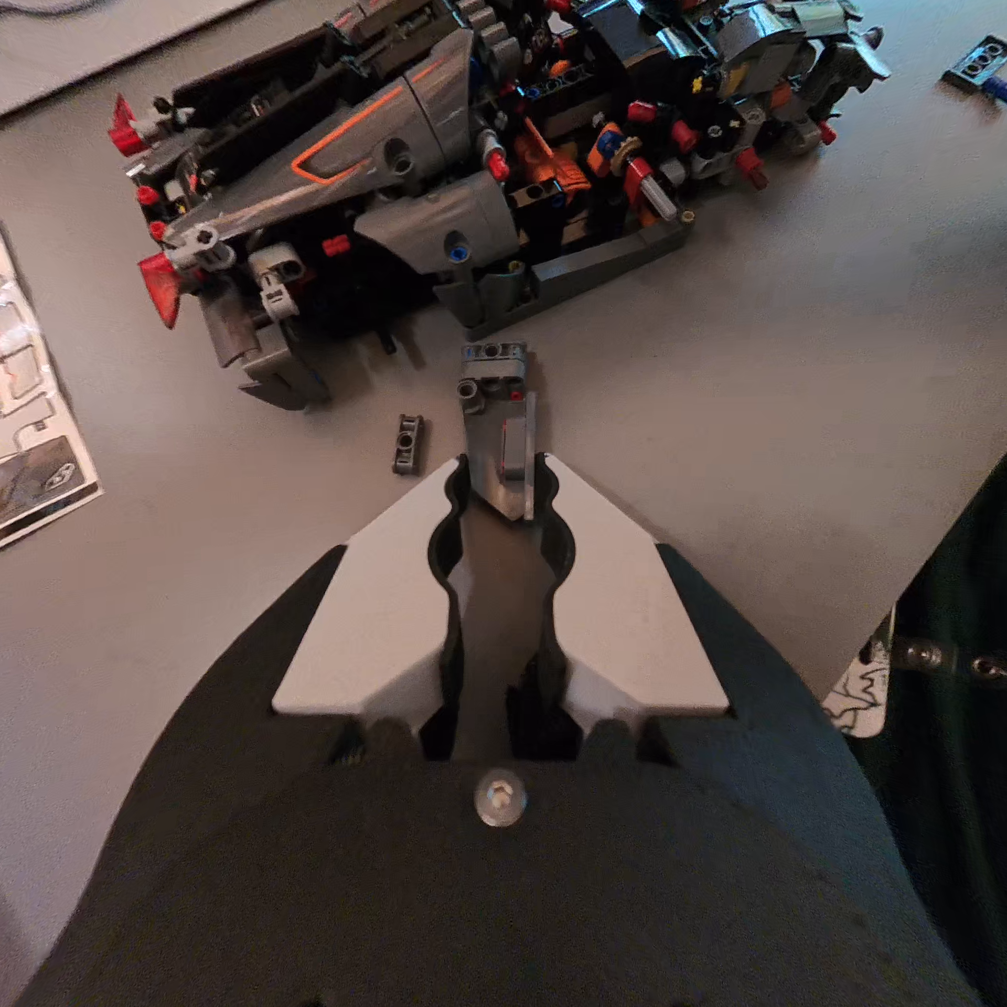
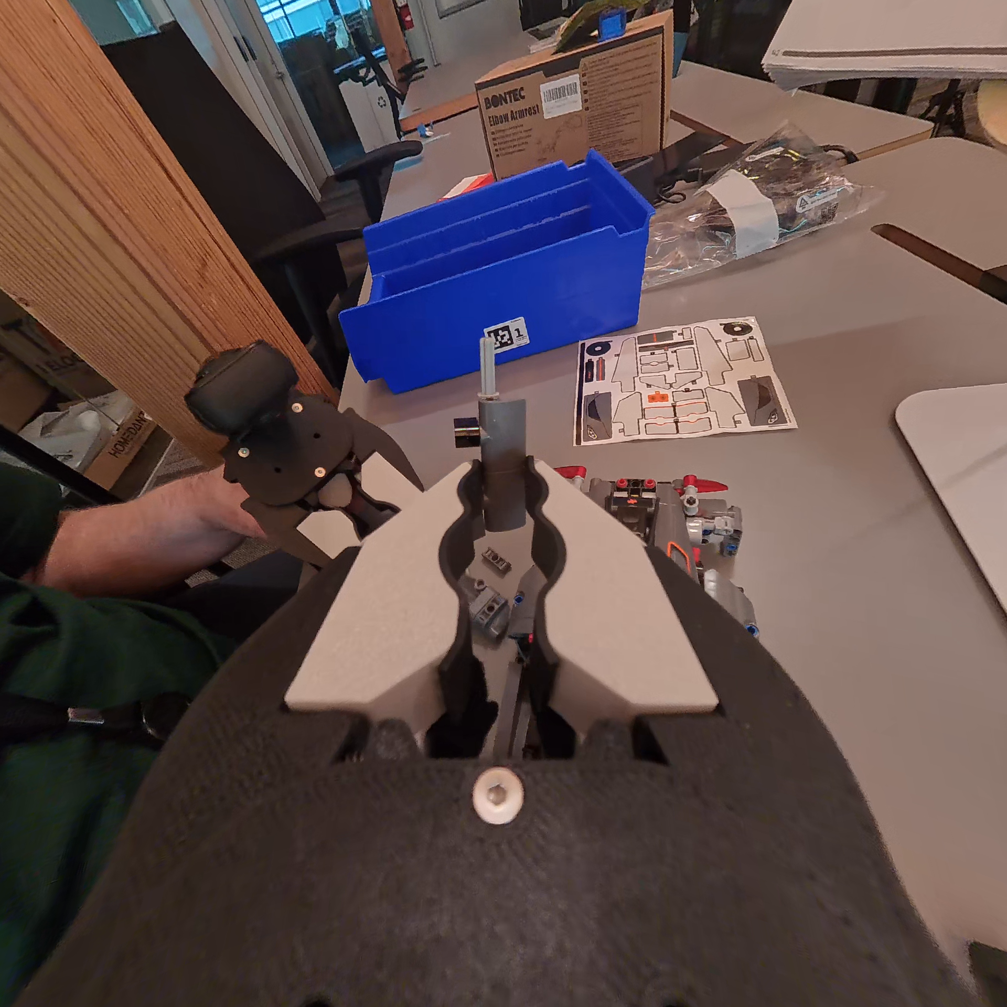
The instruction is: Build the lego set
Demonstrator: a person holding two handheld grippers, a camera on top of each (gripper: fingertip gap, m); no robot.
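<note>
A large, partly built dark grey Lego car (image 1: 408, 180) with orange lines and red parts lies on the grey table (image 1: 763, 381); it also shows in the right wrist view (image 2: 670, 517). My left gripper (image 1: 501, 463) is shut on a grey subassembly (image 1: 493, 414) with pin holes at its far end, low over the table just in front of the car. My right gripper (image 2: 502, 468) is shut on an upright dark grey piece (image 2: 504, 436) with a light grey axle (image 2: 486, 365) on top and a black pin (image 2: 466, 432) at its side, held above the table.
A small dark grey piece (image 1: 407, 444) lies left of the left gripper. A blue bin (image 2: 501, 283), a sticker sheet (image 2: 681, 381), a cardboard box (image 2: 577, 109) and a plastic bag (image 2: 763, 212) lie beyond. A person's hand (image 2: 180, 523) holds the left gripper. The left gripper's tips are roughly 15 centimeters from the right gripper's.
</note>
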